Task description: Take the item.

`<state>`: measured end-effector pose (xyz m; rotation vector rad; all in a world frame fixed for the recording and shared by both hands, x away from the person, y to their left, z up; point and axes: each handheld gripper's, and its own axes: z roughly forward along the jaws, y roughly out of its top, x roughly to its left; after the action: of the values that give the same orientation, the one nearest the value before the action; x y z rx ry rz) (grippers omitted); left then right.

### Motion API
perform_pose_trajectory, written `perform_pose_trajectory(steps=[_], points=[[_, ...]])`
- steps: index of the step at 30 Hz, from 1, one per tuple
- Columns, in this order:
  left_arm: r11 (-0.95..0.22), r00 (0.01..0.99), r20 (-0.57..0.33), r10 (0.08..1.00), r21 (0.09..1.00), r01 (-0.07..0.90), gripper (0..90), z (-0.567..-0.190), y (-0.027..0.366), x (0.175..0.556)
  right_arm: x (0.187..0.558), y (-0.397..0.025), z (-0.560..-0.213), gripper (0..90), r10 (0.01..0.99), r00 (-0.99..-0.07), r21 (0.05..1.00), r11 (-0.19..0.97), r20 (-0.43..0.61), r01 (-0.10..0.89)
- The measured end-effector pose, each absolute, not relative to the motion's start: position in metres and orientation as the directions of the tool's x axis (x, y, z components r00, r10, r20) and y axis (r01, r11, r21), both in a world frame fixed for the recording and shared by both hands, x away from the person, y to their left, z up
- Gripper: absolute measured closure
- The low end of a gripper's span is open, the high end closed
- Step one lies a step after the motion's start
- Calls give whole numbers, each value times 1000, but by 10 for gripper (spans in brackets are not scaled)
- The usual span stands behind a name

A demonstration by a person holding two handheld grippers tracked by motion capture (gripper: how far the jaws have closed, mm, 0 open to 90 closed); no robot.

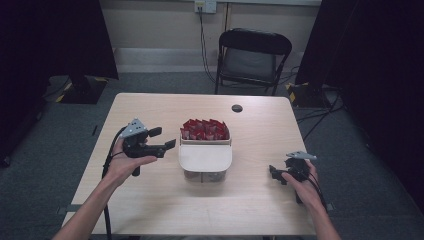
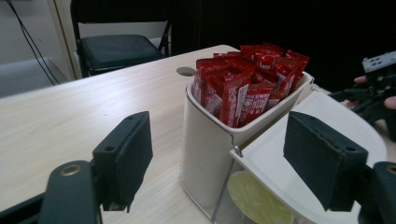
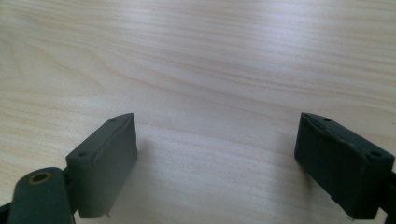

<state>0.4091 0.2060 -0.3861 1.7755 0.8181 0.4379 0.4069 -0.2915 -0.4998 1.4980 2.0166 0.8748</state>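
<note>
Nearest the person, the right gripper (image 1: 278, 173) hangs low over the bare front right of the wooden table (image 1: 150, 200), its jaws spread wide with nothing but wood grain between them in the right gripper view. The left gripper (image 1: 167, 139), held in the left hand (image 1: 125, 162), sits a little farther in, jaws likewise released and empty, pointing toward the white container (image 1: 205, 157) at the table's middle without touching it. The container's near half is covered by a white lid (image 2: 299, 140), under which something yellowish shows through clear plastic, too cut off to identify. Its far compartment is packed with upright red sachets (image 1: 205, 129); they carry white print, but it is too blurred to read. Beyond lies a small dark round spot (image 1: 237, 108) on the tabletop, then a black folding chair (image 1: 252, 55) by the wall.
</note>
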Motion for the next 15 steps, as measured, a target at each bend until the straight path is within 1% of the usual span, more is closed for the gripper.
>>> perform_pose_trajectory(steps=[3, 4, 7, 12, 13, 15], points=[[-186, 702, -95, 705, 931, 313, 246, -385, 203, 411, 407, -292, -500, 125, 958, -288, 731, 197, -1, 653], [-188, 702, -94, 706, 931, 313, 271, -383, 199, 413, 407, -292, -500, 125, 957, -289, 731, 197, 0, 653], [-190, 702, -90, 707, 931, 311, 303, -380, 196, 416, 407, -292, -500, 125, 957, -289, 731, 197, 0, 653], [-207, 715, -77, 695, 931, 302, 329, -376, 188, 421, 407, -292, -500, 126, 957, -289, 731, 197, 0, 653], [-201, 719, -88, 690, 930, 308, 346, -376, 184, 424, 407, -292, -500, 125, 957, -289, 731, 197, 0, 653], [-209, 720, -82, 689, 929, 306, 385, -375, 181, 427, 407, -292, -500, 126, 957, -289, 731, 197, 0, 653]])
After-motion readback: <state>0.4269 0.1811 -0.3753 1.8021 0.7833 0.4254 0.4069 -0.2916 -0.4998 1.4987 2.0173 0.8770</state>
